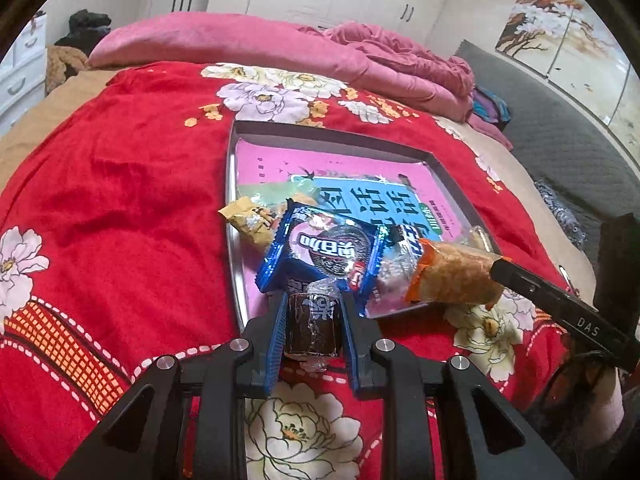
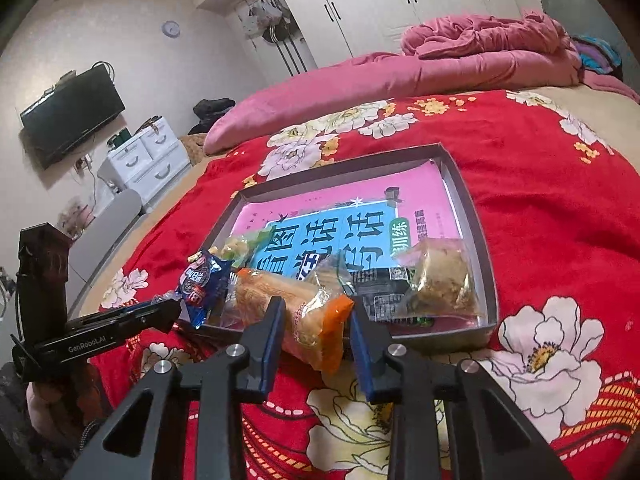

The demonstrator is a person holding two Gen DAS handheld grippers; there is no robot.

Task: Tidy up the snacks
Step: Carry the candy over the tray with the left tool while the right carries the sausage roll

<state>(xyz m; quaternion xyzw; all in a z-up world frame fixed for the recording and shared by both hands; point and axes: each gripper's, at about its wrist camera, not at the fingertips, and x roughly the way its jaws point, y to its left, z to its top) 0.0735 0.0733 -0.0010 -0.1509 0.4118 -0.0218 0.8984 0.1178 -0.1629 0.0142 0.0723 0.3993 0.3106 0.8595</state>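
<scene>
My left gripper [image 1: 314, 306] is shut on a small dark brown snack in a clear wrapper [image 1: 312, 326], held just in front of the tray's near edge. A blue cookie pack [image 1: 324, 250] leans over that edge behind it. My right gripper [image 2: 316, 310] is shut on an orange-ended pack of golden cake [image 2: 304, 312], lifted at the tray's near rim. From the left wrist view this cake [image 1: 456, 276] and the right gripper [image 1: 498, 267] show at the right. The shallow grey tray [image 2: 476, 240] holds a pink and blue booklet [image 2: 344, 224].
In the tray lie a clear bag of brown crumbly snack [image 2: 440, 280], a black packet [image 2: 380, 286] and a yellow-green pack [image 2: 240, 246]. A yellow wrapped snack [image 1: 252, 224] rests on the tray's left rim. The red floral blanket [image 1: 120, 200] covers the bed; a pink quilt [image 1: 280, 48] lies behind.
</scene>
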